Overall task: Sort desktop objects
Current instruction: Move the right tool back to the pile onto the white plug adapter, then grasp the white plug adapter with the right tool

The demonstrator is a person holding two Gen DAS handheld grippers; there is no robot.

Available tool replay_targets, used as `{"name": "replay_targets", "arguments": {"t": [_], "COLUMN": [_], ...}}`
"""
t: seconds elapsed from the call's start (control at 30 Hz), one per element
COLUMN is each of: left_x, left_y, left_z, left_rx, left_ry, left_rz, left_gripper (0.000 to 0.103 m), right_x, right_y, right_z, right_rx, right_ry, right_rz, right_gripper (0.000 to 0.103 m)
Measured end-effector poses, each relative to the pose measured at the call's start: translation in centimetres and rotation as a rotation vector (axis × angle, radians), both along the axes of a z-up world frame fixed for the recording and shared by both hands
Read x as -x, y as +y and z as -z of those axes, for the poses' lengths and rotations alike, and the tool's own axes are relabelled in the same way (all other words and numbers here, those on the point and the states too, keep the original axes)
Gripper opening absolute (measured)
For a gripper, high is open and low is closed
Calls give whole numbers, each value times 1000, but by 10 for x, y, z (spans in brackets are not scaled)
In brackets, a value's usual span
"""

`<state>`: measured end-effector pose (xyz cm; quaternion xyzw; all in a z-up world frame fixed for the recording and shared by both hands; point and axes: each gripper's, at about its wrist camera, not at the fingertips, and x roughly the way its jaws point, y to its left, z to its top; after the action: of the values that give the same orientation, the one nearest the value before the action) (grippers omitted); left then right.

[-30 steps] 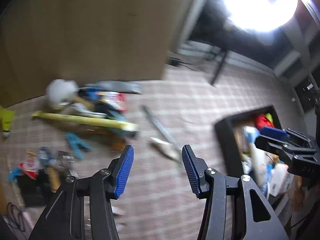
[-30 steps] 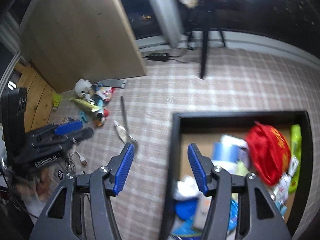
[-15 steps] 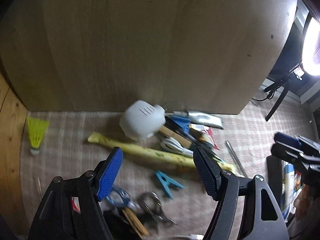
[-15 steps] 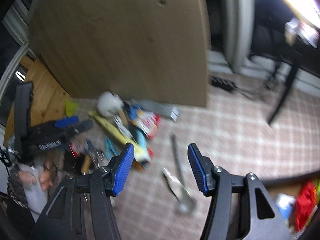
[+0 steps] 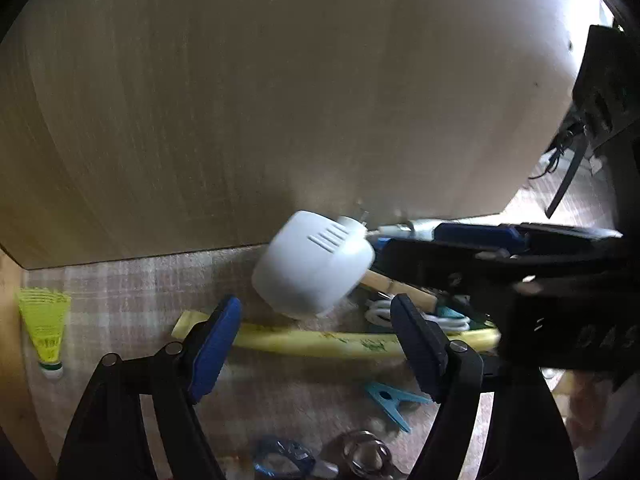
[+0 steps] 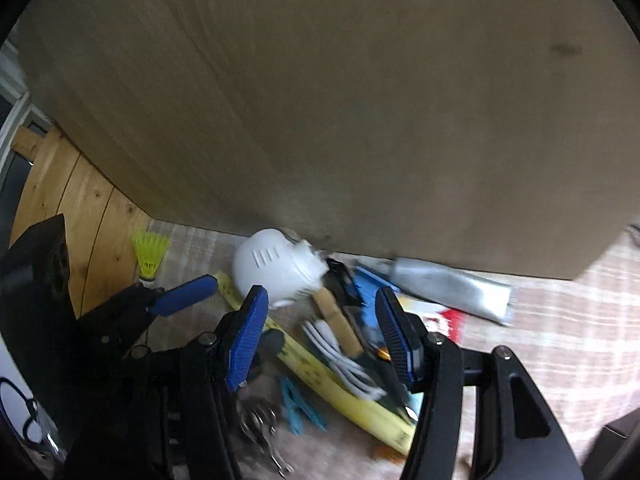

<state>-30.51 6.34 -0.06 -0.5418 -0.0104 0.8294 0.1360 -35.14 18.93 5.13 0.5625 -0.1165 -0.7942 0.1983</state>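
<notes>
Both grippers have closed in on the clutter against the wooden board [image 6: 360, 100], and the black tray seen earlier is out of view. Left gripper [image 5: 316, 340] and right gripper [image 6: 320, 332] are spread wide, holding nothing. A white plastic casing [image 5: 316, 264] lies at the board's foot, touching a yellow tube [image 5: 320, 342]; white cable [image 6: 340, 356], blue clothespin [image 5: 394, 398] and silver tube [image 6: 452, 288] crowd beside it. A yellow shuttlecock [image 5: 44, 326] stands apart on the checked cloth [image 5: 120, 292].

Both the left gripper [image 5: 316, 344] and the right gripper [image 6: 320, 332] are black plastic frames with round silver screws at the joints, triangular cut-outs in the arms, and ribbed blue pads [image 6: 244, 340] lining each finger.
</notes>
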Motion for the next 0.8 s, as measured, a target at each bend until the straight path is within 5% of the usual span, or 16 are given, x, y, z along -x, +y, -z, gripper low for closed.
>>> {"name": "replay_targets", "arguments": {"t": [0.47, 0.8], "left_x": [18, -9], "left_y": [3, 19], "left_z": [27, 20], "left_rx": [-103, -122], "left_ry": [-22, -25], "left_rz": [-30, -47], "left_gripper": [68, 59], "right_x": [18, 5], "right_y": [-36, -25], "right_z": [18, 10], "right_rx": [43, 56], "right_ry": [-26, -21], "right_rz": [-6, -4], "right_gripper": [58, 56]}}
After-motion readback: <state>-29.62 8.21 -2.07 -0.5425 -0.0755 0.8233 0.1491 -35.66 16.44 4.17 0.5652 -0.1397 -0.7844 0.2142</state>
